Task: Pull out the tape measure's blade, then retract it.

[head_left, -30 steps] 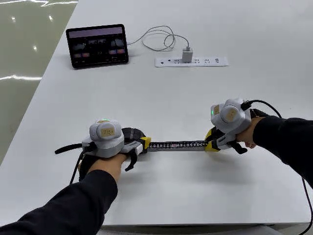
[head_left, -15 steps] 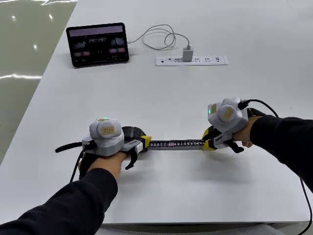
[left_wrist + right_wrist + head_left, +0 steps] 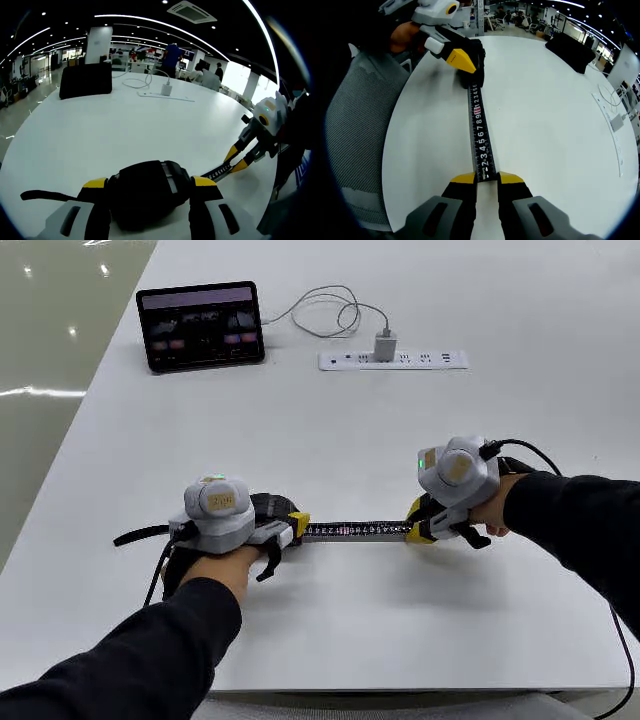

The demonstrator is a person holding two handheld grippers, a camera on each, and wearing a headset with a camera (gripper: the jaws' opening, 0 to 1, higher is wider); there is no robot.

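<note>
Tape measure (image 3: 143,199) lies near the desk's (image 3: 400,640) front edge, its black case clamped between the left gripper's (image 3: 150,182) jaws and mostly hidden in the head view. The blade (image 3: 480,125) reaches the right gripper (image 3: 487,178), whose jaws pinch its tip; the hook cannot be made out.

right gripper (image 3: 413,532) moved toward 9 o'clock, gap to left gripper (image 3: 284,524) smaller, blade (image 3: 355,531) length out of tape measure case (image 3: 270,509) shorter

The tape measure's blade (image 3: 480,131) bears black numerals reading 2 through 9 from its near end, then a red mark too small to read, then 1 through 5.
</note>
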